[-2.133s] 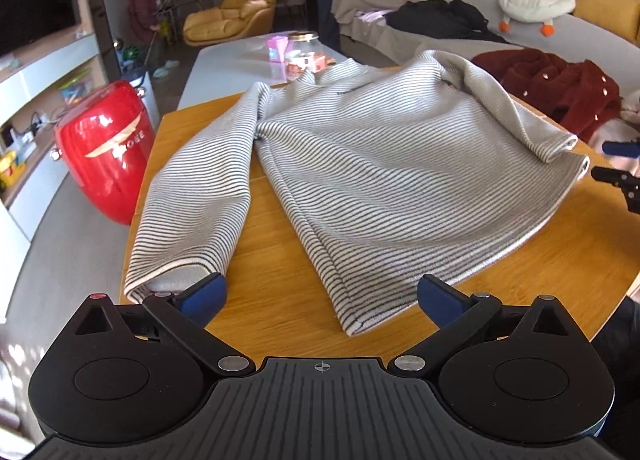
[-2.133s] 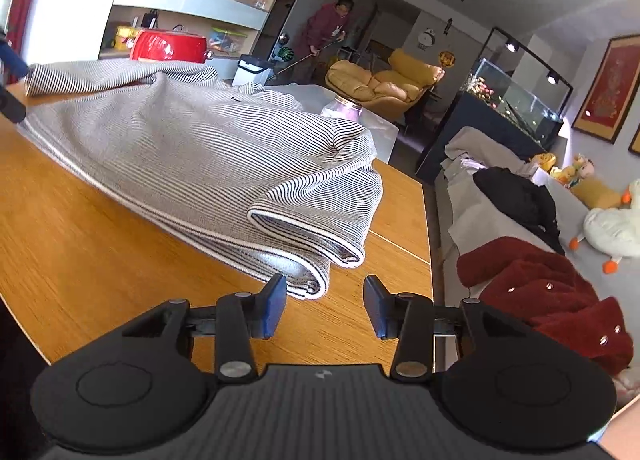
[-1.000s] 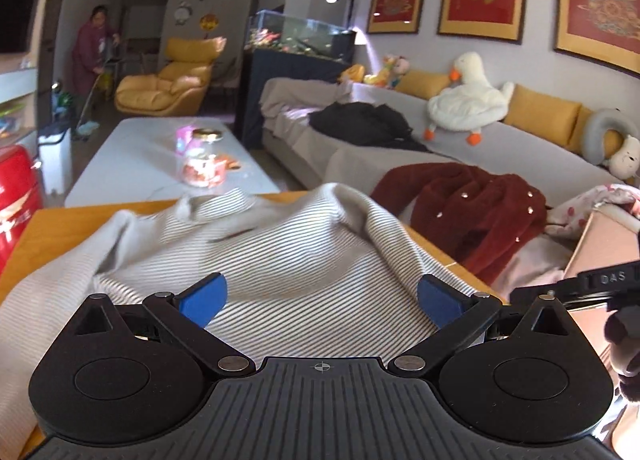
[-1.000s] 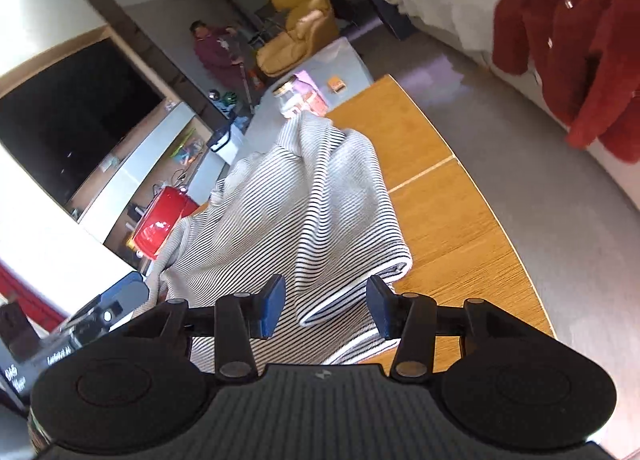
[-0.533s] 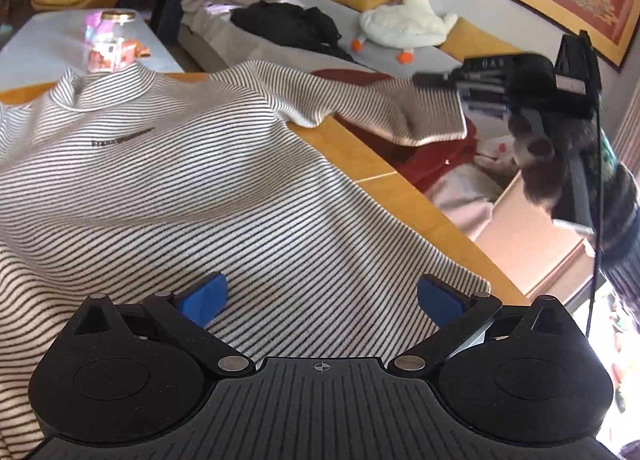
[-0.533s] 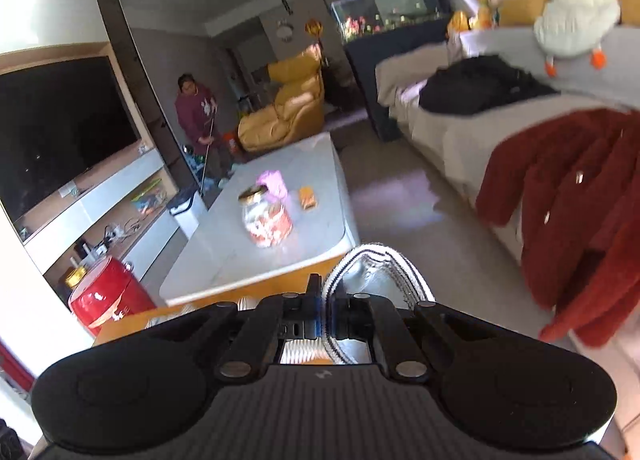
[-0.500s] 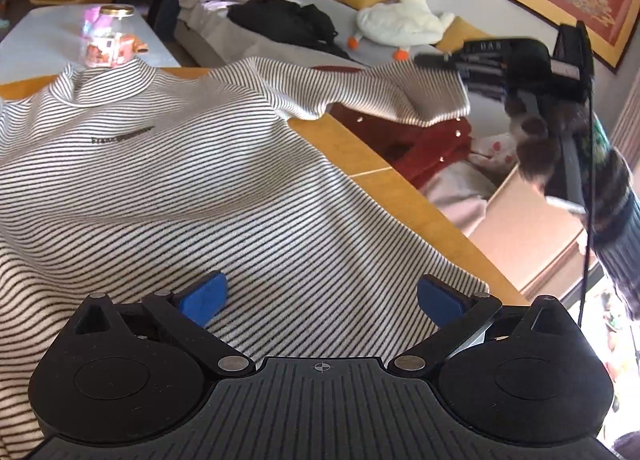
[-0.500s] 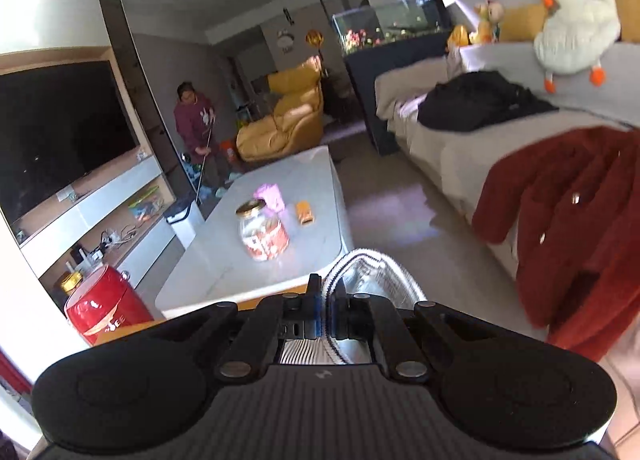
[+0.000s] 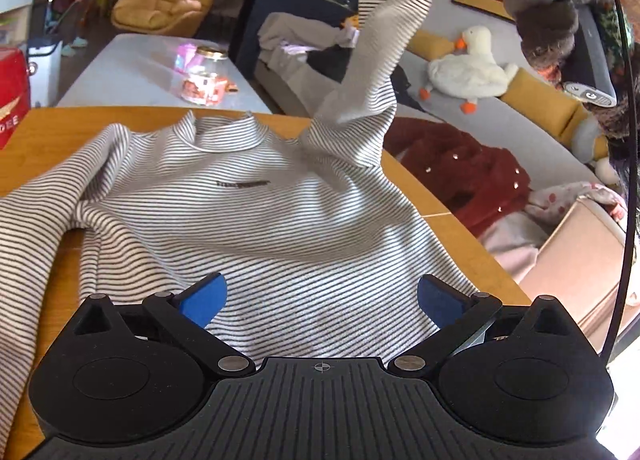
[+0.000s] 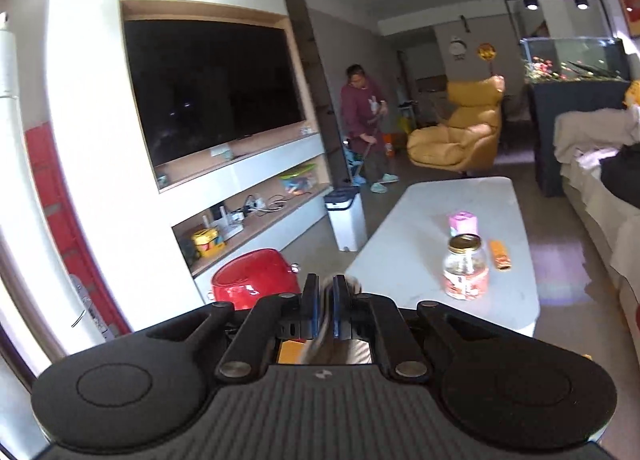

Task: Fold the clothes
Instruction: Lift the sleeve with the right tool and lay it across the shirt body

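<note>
Sleeve point(image 9: 384, 31) pinched between right gripper point(image 10: 326, 302) fingers, raised.

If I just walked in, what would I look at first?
First the striped shirt, spread flat on the wooden table, with one sleeve pulled high into the air on the right. The right tongs are pinched shut on a bit of that cloth, while the left tongs hang open over the shirt's bottom edge. Behind, a white toy goose sits on the sofa.

One striped top point(image 9: 256, 215), one table point(image 9: 48, 127), two tongs.
</note>
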The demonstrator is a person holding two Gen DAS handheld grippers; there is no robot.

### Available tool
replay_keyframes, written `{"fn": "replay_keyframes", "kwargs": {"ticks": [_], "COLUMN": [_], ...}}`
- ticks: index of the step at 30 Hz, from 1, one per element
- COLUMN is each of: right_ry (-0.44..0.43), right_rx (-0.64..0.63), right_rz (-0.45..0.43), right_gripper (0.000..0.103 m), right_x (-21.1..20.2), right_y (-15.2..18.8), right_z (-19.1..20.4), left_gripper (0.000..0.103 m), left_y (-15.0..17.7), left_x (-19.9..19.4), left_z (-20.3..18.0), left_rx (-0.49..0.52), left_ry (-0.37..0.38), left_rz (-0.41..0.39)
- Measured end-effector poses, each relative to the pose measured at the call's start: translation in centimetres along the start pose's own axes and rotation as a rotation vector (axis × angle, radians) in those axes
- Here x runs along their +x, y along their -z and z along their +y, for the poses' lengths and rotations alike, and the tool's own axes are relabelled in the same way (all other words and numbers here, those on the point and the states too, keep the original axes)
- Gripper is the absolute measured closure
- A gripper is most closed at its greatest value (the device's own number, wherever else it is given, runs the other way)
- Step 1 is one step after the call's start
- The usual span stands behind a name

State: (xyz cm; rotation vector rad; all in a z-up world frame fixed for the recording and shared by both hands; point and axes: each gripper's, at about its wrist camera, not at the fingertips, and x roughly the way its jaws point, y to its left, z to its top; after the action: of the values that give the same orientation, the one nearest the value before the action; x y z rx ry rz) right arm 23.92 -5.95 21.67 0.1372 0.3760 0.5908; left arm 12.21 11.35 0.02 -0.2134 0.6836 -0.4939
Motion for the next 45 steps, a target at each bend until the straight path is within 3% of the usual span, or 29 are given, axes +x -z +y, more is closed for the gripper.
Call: {"fn": "replay_keyframes", "kwargs": {"ticks": [3,7,9,12,17,24,25,26,27,31,35,39,42,45], "right_ry": [0.014,0.053,0.065,0.024,-0.159,-0.327,-0.326,-0.315,-0.297,-0.195,0.037,0.221,0.277,0.322], "right_rx": [-0.063,-0.145,-0.172,-0.187,-0.313,-0.456,-0.467,-0.478,-0.474,-0.339,-0.130,-0.011,-0.040,-0.173], "right_rz": [0.009,0.024,0.082,0.226,0.427,0.595,0.606,0.604,0.582,0.448,0.252,0.069,-0.031,-0.081], "right_gripper": [0.071,0.063,0.062,0.062,0.062,0.060,0.076,0.088,0.094,0.095,0.095,0.095,0.095,0.095], "right_x": [-0.8,-2.1,-1.4,1.6,7.5,12.9,13.0,12.8,12.1,8.7,3.6,-1.9,-3.9,-2.5], "right_y": [0.7,1.9,3.2,6.3,11.6,16.7,17.3,17.7,17.6,13.8,8.0,4.5,3.4,4.0], "right_z": [1.0,1.6,1.1,0.3,3.5,8.5,8.7,8.8,8.6,4.4,-3.7,-8.6,-8.1,-4.7], "left_gripper": [0.000,0.000,0.000,0.000,0.000,0.000,0.000,0.000,0.000,0.000,0.000,0.000,0.000,0.000], "left_y": [0.3,0.6,0.6,0.8,1.9,2.3,2.3,2.3,2.3,2.3,2.2,1.8,1.3,0.4], "left_x": [-0.5,0.1,0.7,1.5,2.0,2.1,2.2,2.2,2.2,2.3,2.2,2.0,1.5,-0.5], "left_z": [0.5,1.0,1.1,1.0,1.2,0.8,0.7,0.7,0.6,0.7,1.0,1.5,2.0,2.2], "left_rx": [-0.019,-0.039,-0.045,-0.039,-0.042,-0.015,-0.011,-0.007,-0.005,-0.012,-0.022,-0.071,-0.135,-0.145], "left_ry": [0.011,0.022,0.033,0.046,0.049,0.037,0.034,0.031,0.030,0.034,0.043,0.048,0.055,0.035], "left_rz": [-0.012,0.006,0.020,0.033,0.047,0.040,0.039,0.039,0.039,0.038,0.037,0.031,0.020,-0.023]}}
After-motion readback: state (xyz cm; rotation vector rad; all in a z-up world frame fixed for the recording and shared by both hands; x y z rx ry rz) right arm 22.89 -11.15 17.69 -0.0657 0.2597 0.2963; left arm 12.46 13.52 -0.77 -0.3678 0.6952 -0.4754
